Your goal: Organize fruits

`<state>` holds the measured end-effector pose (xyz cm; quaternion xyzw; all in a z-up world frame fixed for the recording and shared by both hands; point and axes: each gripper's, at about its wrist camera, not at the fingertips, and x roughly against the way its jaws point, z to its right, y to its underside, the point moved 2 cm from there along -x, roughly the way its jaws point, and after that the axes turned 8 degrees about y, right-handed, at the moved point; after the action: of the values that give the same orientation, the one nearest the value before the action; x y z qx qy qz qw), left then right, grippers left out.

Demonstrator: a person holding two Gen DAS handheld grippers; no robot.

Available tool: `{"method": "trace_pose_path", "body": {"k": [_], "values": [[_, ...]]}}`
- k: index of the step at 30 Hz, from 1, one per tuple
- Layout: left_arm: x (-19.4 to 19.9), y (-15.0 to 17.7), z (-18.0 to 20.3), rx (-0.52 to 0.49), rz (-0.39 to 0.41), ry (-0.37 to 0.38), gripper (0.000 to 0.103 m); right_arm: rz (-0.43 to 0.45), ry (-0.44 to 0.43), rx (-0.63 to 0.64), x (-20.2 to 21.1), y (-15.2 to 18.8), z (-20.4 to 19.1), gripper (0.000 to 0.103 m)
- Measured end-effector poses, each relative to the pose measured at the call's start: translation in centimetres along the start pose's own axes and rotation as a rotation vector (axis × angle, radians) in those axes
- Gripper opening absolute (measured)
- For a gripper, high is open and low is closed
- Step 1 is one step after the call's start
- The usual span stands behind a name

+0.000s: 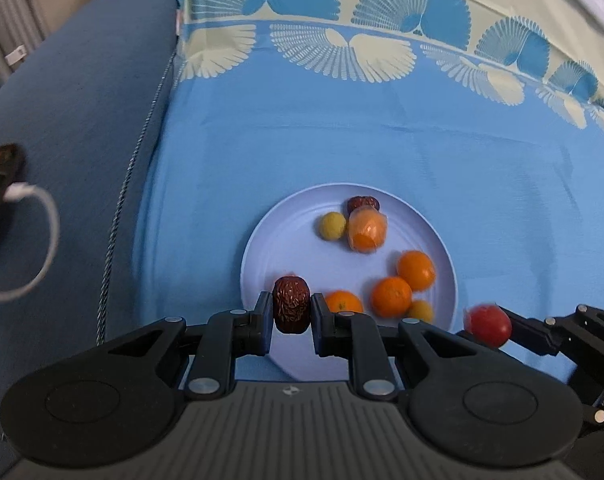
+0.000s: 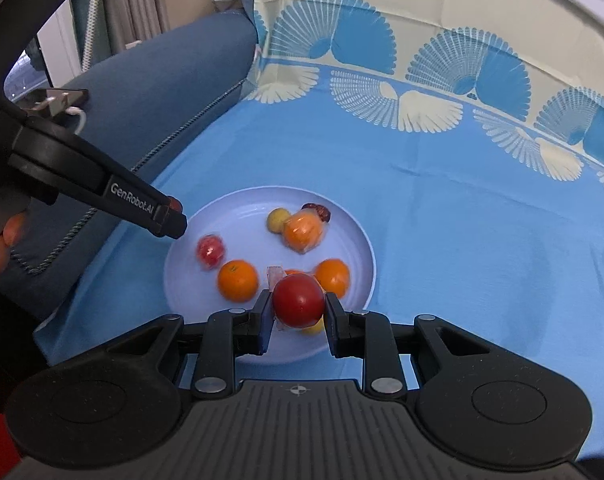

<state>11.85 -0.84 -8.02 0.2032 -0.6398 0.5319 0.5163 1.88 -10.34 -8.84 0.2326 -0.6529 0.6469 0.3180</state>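
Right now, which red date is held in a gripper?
The wrinkled red date clamped in the left gripper; the other date lies on the plate.

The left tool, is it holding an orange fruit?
No, the left tool is shut on a wrinkly dark brown dried date, while the round orange fruits lie on the pale blue plate.

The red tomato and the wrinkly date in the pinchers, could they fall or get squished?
Maybe. The right gripper holds the round, smooth tomato only by its sides, so it might slip or bruise. The left gripper could drop its red date onto the crowded plate and bump a mandarin.
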Motion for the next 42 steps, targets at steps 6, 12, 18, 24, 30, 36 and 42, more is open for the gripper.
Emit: {"method": "trace_pose_path", "body": {"k": [6,12,18,24,30,36,42], "values": [[-3.5,-1.4,-0.3,-0.018,-0.04,-0.008,0.021,-0.02,0.0,0.012,-3.8,-1.3,0.3,0.028],[-6.3,-2.0,-0.8,-0.015,-0.078,-0.014,0.021,-0.051,-0.001,0.036,-6.3,-1.4,0.5,0.028],[-7.3,-2.6,-1.0,-0.024,-0.08,-0.053,0.094,-0.069,-0.014,0.047,-7.7,-2.1,0.0,0.058],[-5.0,-2.2,-0.4,-0.068,-0.066,-0.111,0.103,-0.064,0.037,0.025,-5.5,-1.7,0.4,0.093],[-0.2,0.1,0.4,-0.043,-0.037,-0.105,0.103,-0.094,0.025,-0.049,-0.8,0.5,0.9,0.1],[4.7,3.5,2.1,-0.044,0.024,-0.153,0.103,-0.004,0.062,-0.06,4.5,2.2,0.5,0.102],[7.8,6.4,2.9,-0.027,0.071,-0.182,0.103,0.087,0.089,-0.048,8.3,3.2,0.3,0.102]]}}
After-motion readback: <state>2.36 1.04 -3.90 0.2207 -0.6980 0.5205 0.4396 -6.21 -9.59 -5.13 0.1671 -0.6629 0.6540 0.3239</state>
